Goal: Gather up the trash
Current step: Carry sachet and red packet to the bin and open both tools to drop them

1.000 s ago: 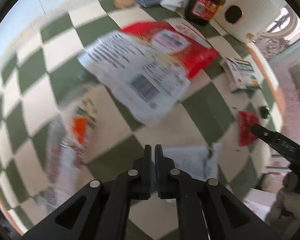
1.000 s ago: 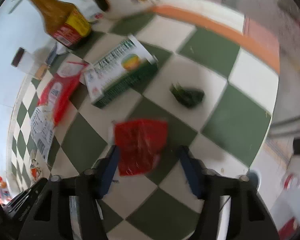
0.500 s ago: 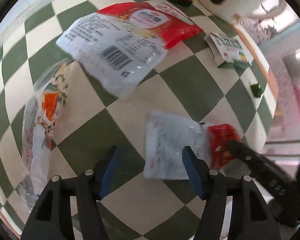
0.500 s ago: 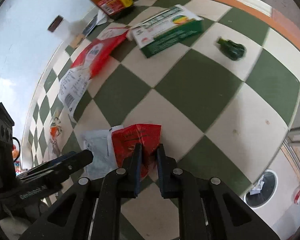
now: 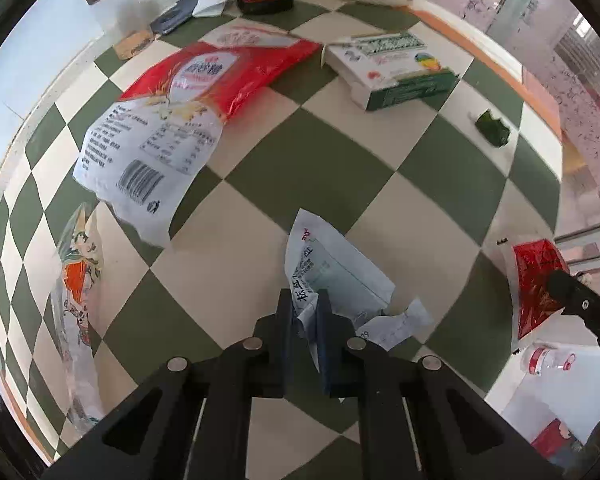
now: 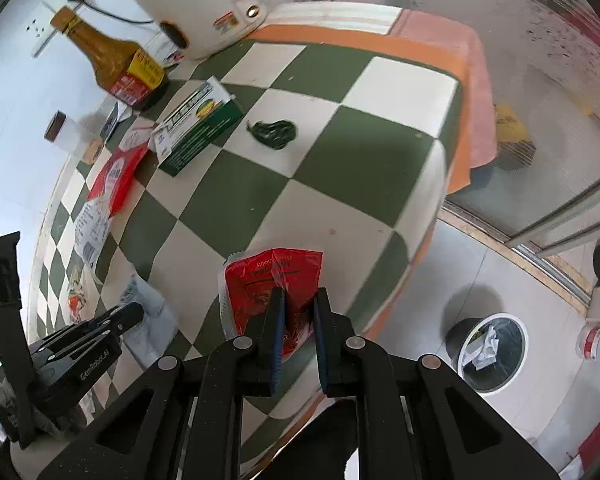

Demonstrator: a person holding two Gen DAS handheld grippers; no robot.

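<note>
now, lines from the scene:
left gripper [image 5: 305, 312]: a second ago its fingers met on nothing and half a second ago they stood apart around the white wrapper [image 5: 332, 276]; now they are clamped on its near edge, the rest of it standing up ahead of the tips.
right gripper [image 6: 298, 312]: fingers were apart a second ago; now they are pinched on the lower part of the red wrapper [image 6: 274, 280], which has come up off the table [image 6: 236, 200] and hangs past its near edge.
meaning: both hands seem loaded, so the pick looks done and the carry to the bin is likely next.
bin [image 6: 486, 350]: on the floor, right of and below the right fingers; round, dark-lined, with crumpled white paper inside; neither wrapper is in it yet.
left on the table: big bag [image 5: 172, 120] far ahead-left of the left fingers, box [image 5: 392, 68] ahead-right, green scrap [image 5: 492, 128] further right, clear bag [image 5: 76, 280] at far left.
jar [image 5: 120, 12]: far ahead-left, clear, a tan layer at its bottom.
bottle [image 6: 108, 60]: brown sauce, far ahead-left of the right fingers.
</note>
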